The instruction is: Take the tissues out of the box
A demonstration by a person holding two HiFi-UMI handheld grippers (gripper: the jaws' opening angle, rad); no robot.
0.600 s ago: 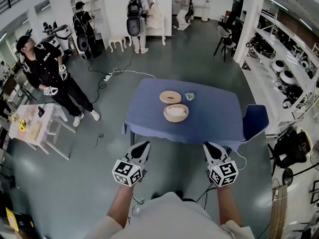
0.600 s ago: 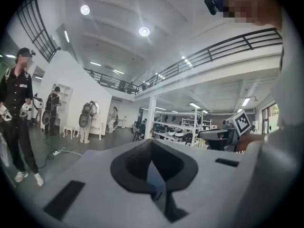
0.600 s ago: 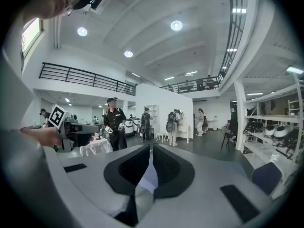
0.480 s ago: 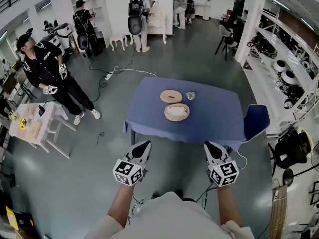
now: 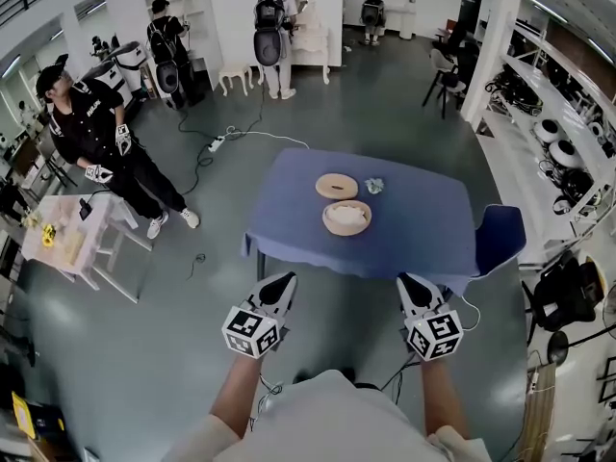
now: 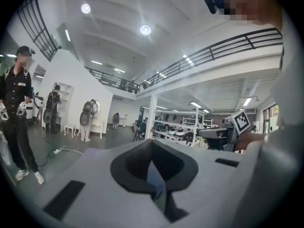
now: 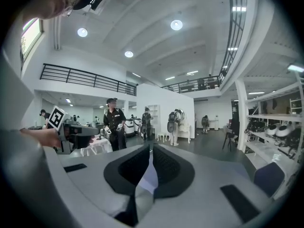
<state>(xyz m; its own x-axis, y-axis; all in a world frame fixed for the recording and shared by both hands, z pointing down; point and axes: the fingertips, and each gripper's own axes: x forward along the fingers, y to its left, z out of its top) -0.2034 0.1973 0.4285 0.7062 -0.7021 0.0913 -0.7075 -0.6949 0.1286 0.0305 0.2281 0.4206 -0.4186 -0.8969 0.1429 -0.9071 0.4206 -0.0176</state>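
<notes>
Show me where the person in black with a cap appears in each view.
Head view: person in black, far left.
Left gripper view: person in black, left edge.
Right gripper view: person in black, left of centre.
Shared landmark: the white shelf unit.

The left arm (image 5: 237, 395) and right arm (image 5: 438, 400) reach forward, side by side. The left gripper (image 5: 278, 282) and right gripper (image 5: 412, 284) point about level, jaws closed and empty.
</notes>
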